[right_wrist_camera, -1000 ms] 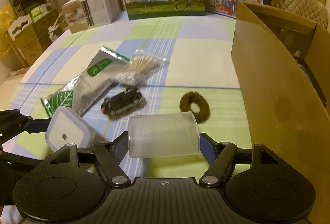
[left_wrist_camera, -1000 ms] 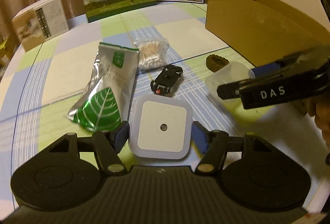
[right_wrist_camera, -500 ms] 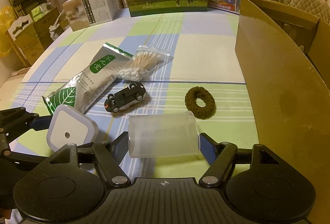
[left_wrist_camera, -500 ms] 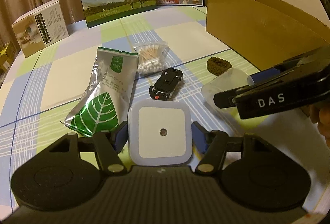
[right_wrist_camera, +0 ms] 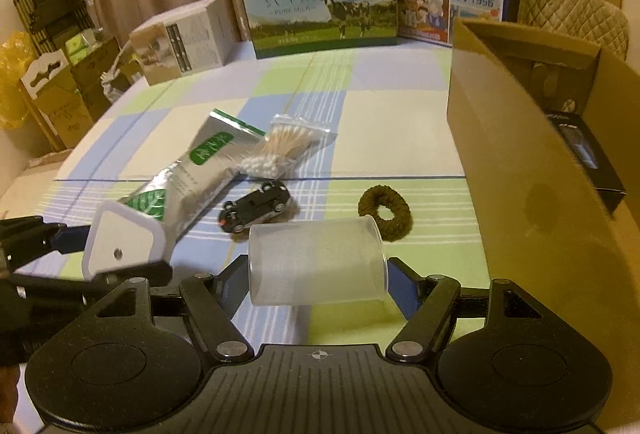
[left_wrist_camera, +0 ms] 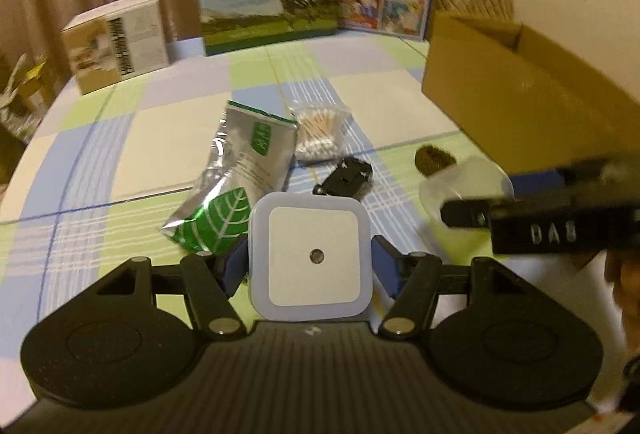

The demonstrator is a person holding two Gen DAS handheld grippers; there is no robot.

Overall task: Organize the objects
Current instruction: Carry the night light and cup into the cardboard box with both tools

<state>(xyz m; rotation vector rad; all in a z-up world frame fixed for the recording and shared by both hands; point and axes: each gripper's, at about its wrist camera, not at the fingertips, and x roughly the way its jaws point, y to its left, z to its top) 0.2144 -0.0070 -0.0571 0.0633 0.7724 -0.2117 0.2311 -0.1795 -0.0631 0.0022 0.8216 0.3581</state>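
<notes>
I have the square white night light with rounded corners (left_wrist_camera: 313, 255) clamped in my left claw (left_wrist_camera: 310, 262), and the frosted translucent plastic cup (right_wrist_camera: 316, 261) lies sideways, gripped in my right claw (right_wrist_camera: 318, 280), both above the checked surface (right_wrist_camera: 384, 122). Beyond them on that surface lie a black toy car (right_wrist_camera: 256, 206), a dark olive hair tie (right_wrist_camera: 385, 212), a silver-and-green foil pouch (left_wrist_camera: 236, 178) and a clear bag of cotton swabs (right_wrist_camera: 280, 150), with the open brown cardboard box (right_wrist_camera: 532, 154) standing at the right.

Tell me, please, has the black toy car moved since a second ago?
No: the toy car still lies just below the tablecloth's blue line, beside the swab bag.
</notes>
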